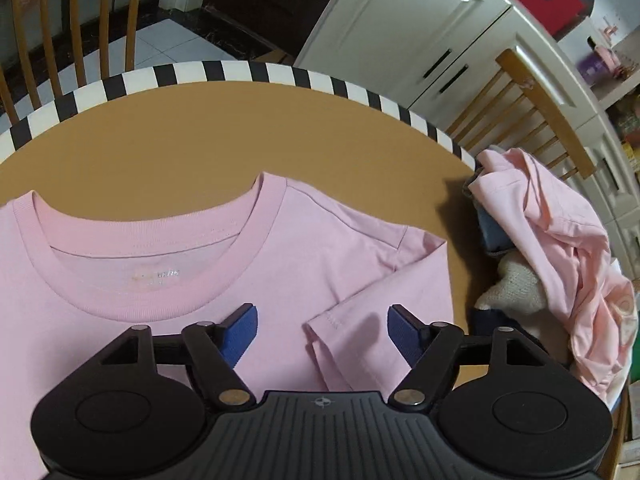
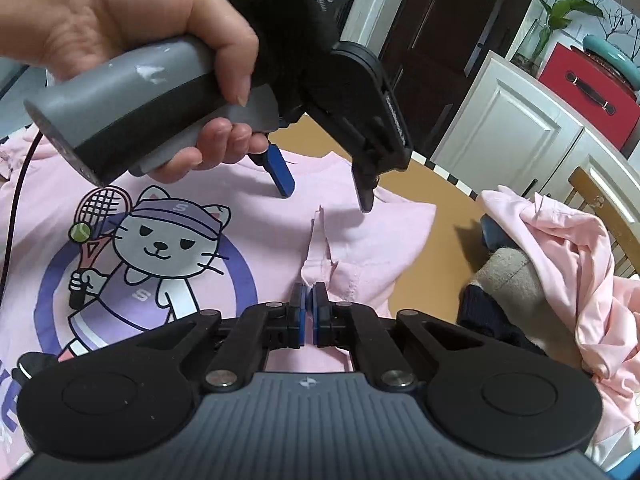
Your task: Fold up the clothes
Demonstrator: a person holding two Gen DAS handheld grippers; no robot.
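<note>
A pink T-shirt (image 1: 304, 248) lies flat on the brown table (image 1: 200, 140), collar toward the far edge. Its cat-with-racket print (image 2: 160, 240) faces up in the right wrist view. The shirt's right sleeve (image 1: 384, 280) is folded in over the body. My left gripper (image 1: 323, 330) hovers open just above the chest, nothing between its blue pads; a hand holds the left gripper (image 2: 324, 188) in the right wrist view. My right gripper (image 2: 309, 308) is shut on the raised hem of the sleeve (image 2: 318, 256), which bunches into a ridge at its tips.
A heap of pink and dark clothes (image 1: 560, 264) (image 2: 560, 280) sits on the table's right side. The black-and-white striped table rim (image 1: 240, 72) curves round the far edge. Wooden chairs (image 1: 532, 112) and white cabinets (image 1: 400, 20) stand behind. A black cable (image 2: 12, 208) runs over the shirt's left.
</note>
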